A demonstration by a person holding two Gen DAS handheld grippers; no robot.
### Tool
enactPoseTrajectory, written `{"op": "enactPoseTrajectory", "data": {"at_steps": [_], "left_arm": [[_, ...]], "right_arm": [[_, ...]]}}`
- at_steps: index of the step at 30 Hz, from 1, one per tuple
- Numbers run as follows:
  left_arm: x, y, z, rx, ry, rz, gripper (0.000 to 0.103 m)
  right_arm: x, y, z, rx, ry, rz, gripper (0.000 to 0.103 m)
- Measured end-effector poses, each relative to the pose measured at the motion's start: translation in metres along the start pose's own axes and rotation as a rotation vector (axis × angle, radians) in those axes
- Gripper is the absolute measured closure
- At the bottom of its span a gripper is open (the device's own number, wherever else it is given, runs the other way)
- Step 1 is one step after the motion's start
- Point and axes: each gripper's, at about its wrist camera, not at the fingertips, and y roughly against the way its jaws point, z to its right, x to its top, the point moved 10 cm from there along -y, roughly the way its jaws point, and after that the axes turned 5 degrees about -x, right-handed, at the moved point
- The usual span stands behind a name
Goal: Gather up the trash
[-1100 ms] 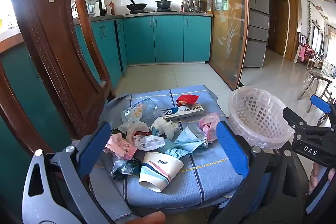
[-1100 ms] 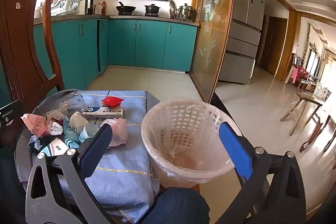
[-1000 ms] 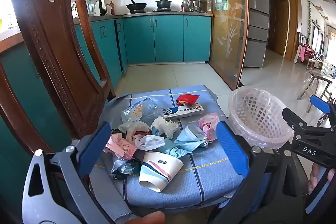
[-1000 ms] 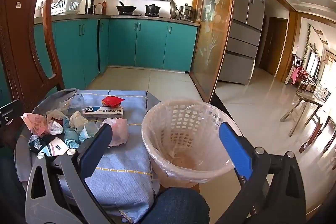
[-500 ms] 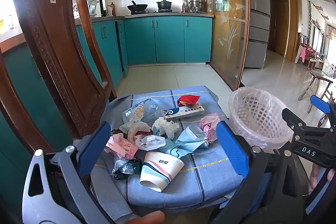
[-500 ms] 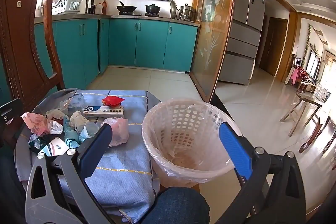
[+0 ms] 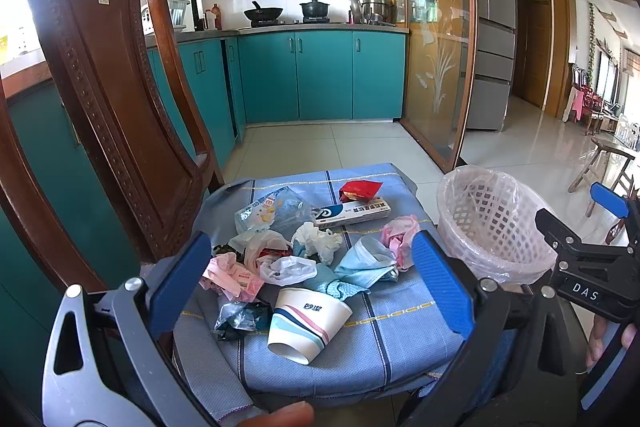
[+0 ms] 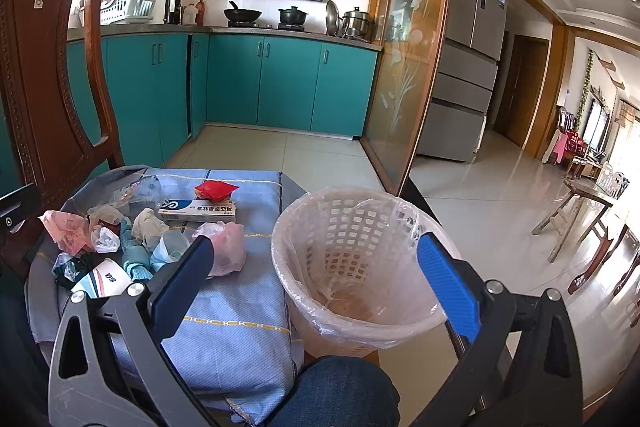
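Trash lies in a pile on a blue checked chair cushion: a tipped paper cup, a blue face mask, a crumpled white tissue, pink wrappers, a toothpaste box and a red packet. A lined white basket stands right of the cushion. My left gripper is open and empty, above the pile near the cup. My right gripper is open and empty, in front of the basket. The pile also shows in the right wrist view.
A carved wooden chair back rises on the left of the cushion. Teal kitchen cabinets and a glass partition stand beyond a tiled floor. My knee in jeans is below the basket. Wooden stools stand far right.
The left wrist view has shifted very slightly; both grippers stay open and nothing on the cushion has moved.
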Motion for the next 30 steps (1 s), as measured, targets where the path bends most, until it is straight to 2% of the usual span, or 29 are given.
{"op": "enactPoseTrajectory", "data": {"at_steps": [30], "left_arm": [[-0.0065, 0.0, -0.0061, 0.003, 0.011, -0.005, 0.003]], "right_arm": [[-0.0004, 0.0019, -0.003, -0.005, 0.015, 0.011, 0.003]]}}
